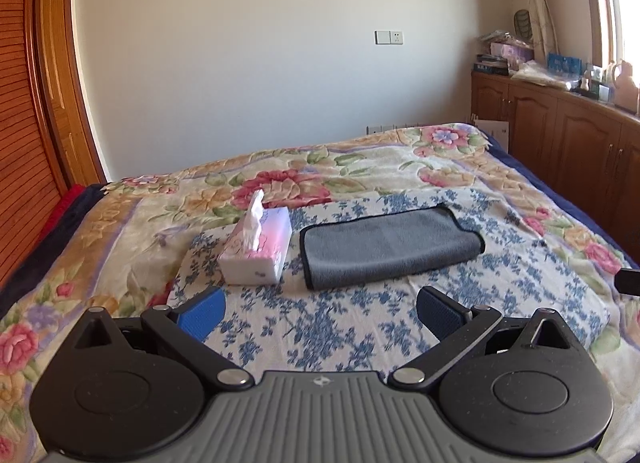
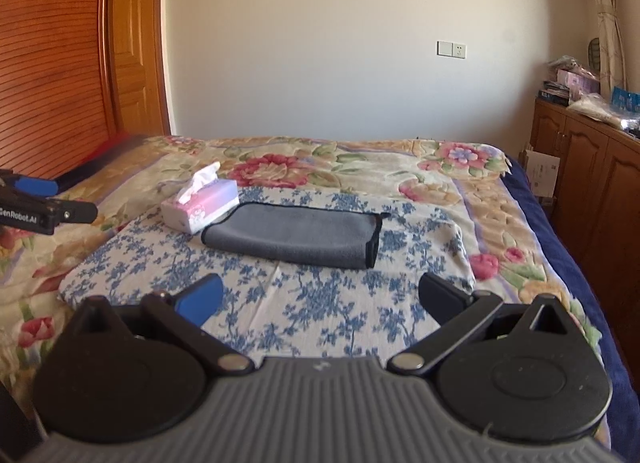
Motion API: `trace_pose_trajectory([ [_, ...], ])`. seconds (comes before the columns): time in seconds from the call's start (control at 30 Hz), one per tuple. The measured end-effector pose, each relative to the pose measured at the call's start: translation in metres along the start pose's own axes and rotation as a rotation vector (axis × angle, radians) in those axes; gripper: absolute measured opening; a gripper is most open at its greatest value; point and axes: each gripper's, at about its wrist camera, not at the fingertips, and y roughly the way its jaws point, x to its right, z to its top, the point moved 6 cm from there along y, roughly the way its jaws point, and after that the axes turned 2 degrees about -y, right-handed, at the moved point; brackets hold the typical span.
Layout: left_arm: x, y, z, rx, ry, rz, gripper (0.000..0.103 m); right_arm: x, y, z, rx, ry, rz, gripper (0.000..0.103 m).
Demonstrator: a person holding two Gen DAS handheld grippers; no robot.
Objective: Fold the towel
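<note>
A grey towel [image 1: 390, 247] with a dark hem lies folded flat on a blue-flowered cloth [image 1: 320, 327] on the bed; it also shows in the right wrist view [image 2: 294, 237]. My left gripper [image 1: 320, 313] is open and empty, held above the cloth, short of the towel's near edge. My right gripper [image 2: 320, 299] is open and empty, also short of the towel. The left gripper shows at the left edge of the right wrist view [image 2: 44, 207].
A pink and white tissue box [image 1: 258, 251] stands just left of the towel, also in the right wrist view [image 2: 200, 205]. The floral bedspread [image 1: 120, 231] covers the bed. Wooden cabinets [image 1: 560, 131] with clutter line the right side. A wooden headboard [image 2: 48, 83] stands left.
</note>
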Motion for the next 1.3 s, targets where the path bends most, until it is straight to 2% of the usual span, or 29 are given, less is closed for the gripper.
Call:
trace_pose_trajectory([
  [0.17,-0.006,-0.007,-0.013,-0.009,-0.025,0.005,0.103,-0.002,-0.005,-0.010,-0.007,-0.010,-0.012,0.103],
  [0.7,-0.002,-0.030,-0.037,0.073,-0.070,0.056,0.103,-0.009,-0.017,-0.033,-0.004,0.036,-0.014,0.103],
  [0.93,0.000,-0.025,-0.059,0.068,-0.098,0.085,0.103,-0.005,-0.016,-0.042,0.005,0.048,-0.039,0.103],
  [1.3,-0.001,-0.024,-0.066,0.060,-0.094,0.100,0.103,-0.005,-0.018,-0.043,0.027,0.042,-0.070,0.103],
])
